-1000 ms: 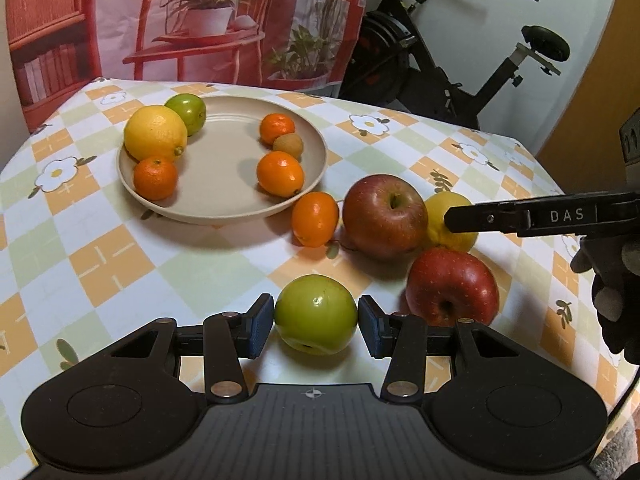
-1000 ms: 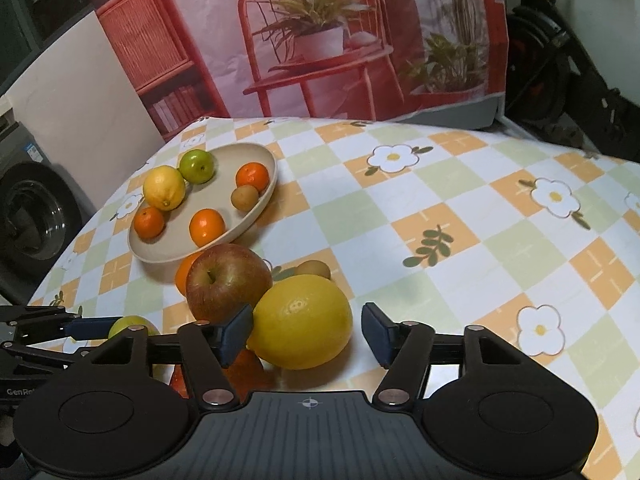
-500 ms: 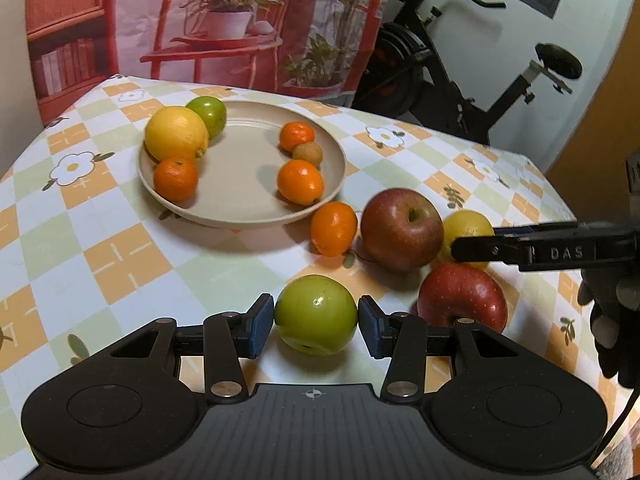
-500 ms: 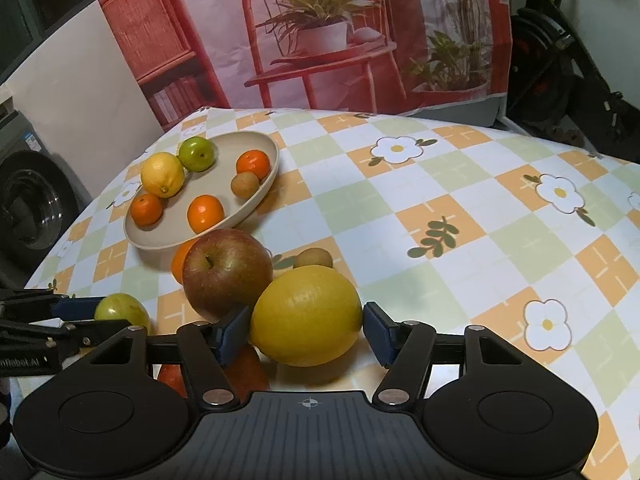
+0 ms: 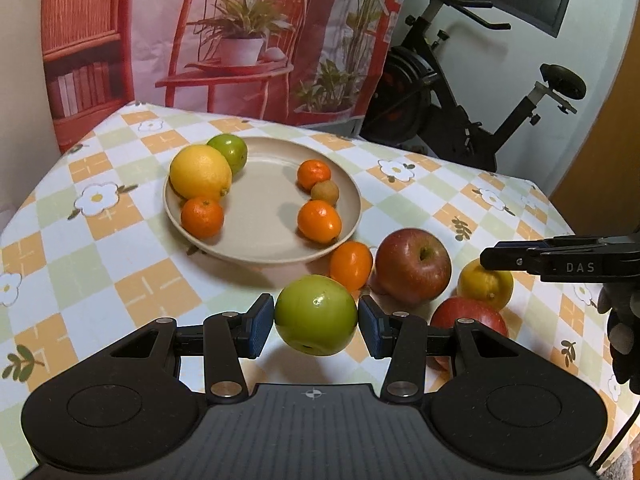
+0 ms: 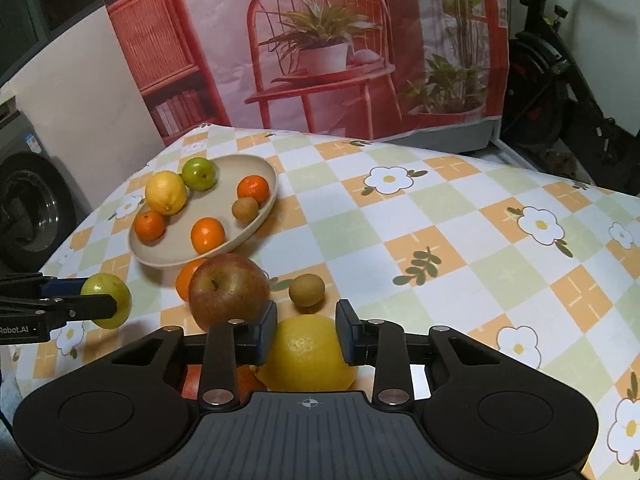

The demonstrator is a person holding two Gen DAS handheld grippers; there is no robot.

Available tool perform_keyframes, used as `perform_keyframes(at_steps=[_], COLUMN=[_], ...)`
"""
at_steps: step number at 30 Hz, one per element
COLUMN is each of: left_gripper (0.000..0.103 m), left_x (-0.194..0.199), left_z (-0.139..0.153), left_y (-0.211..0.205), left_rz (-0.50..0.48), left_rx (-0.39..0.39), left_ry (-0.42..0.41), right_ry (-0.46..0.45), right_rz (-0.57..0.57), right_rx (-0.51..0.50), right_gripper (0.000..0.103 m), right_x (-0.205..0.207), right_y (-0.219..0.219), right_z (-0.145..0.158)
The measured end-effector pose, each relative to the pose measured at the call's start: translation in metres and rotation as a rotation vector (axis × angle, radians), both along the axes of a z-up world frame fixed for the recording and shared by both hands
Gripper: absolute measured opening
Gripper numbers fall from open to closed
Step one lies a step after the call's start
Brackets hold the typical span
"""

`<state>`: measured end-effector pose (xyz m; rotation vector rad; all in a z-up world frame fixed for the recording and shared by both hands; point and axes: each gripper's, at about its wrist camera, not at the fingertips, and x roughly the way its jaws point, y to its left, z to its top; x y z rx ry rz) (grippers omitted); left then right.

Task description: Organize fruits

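At the right edge of the left wrist view, "DAS" stands in pale letters on the right gripper (image 5: 500,258). At the left edge of the right wrist view, "Robot.AI" is printed on the left gripper (image 6: 116,306).

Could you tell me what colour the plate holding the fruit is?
Plain beige plate, clearest in the left wrist view.

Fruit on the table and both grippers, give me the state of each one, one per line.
Green apple: held off the cloth by the left gripper.
Lemon: between the right gripper fingers, which are closing on it.
Plate: on the table, holding six fruits.
Red apple: on the cloth, outside the plate.
Small brown fruit: loose on the cloth.
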<state>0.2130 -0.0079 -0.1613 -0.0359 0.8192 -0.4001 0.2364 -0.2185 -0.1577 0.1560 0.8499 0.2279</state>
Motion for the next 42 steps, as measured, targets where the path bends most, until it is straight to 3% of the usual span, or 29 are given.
perform_keyframes(at_steps=[4,13,27,35,42], left_gripper=[0.049,0.049,0.049,0.049,0.049], left_x=[-0.002,-0.005,-0.007,-0.007,-0.008], left_z=[-0.005,-0.002,0.000,0.003,0.005], left_y=[0.001,0.000,0.001,0.003,0.005], left_rz=[-0.003,-0.013,-0.019,-0.009,-0.006], left_rx=[-0.009,-0.017,-0.019,-0.021,-0.024], left_ry=[0.020,0.011,0.003,-0.005,-0.010], right_ry=[0.011,0.055,0.181,0.275,0.242], right_rz=[-0.003,-0.026,-0.112,-0.226,-0.233], right_rx=[-0.016,0.024,0.147,0.271,0.242], right_gripper=[0.042,0.051,0.055,0.054,0.053], right_x=[-0.008,-0.020,-0.014,-0.003,-0.002], right_y=[0.001,-0.001,-0.009,-0.015,-0.010], right_z=[-0.001,-0.008,-0.020,-0.032,-0.032])
